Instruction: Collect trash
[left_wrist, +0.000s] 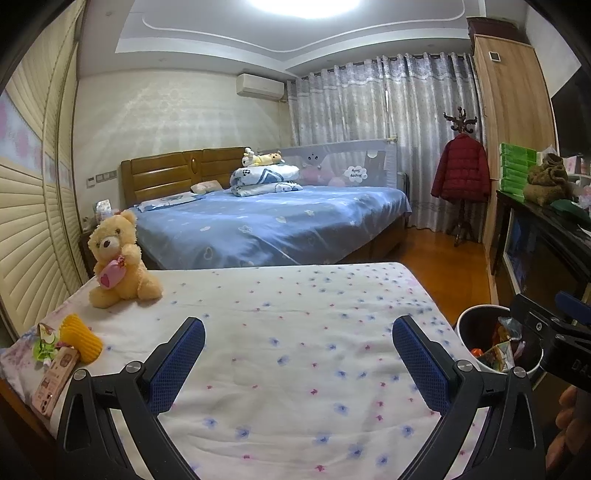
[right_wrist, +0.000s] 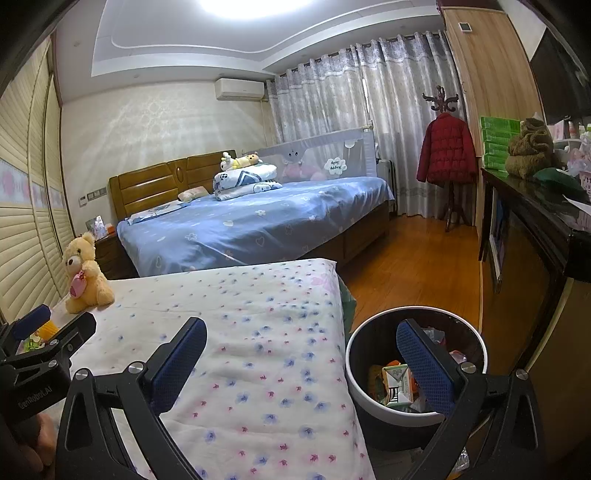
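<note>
Both tools gape wide and empty; only the left view shows the wrappers (left_wrist: 50, 349).

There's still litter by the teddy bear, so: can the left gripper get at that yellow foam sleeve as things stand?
Probably yes. The left gripper is open and empty, and the yellow foam sleeve lies exposed on the bedsheet to its left, with only wrappers beside it.

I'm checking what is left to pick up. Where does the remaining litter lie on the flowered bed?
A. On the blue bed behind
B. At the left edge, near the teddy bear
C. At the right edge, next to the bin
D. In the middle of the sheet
B: the wrappers, a pink box and a yellow piece lie at the left edge, in front of the teddy bear.
</note>
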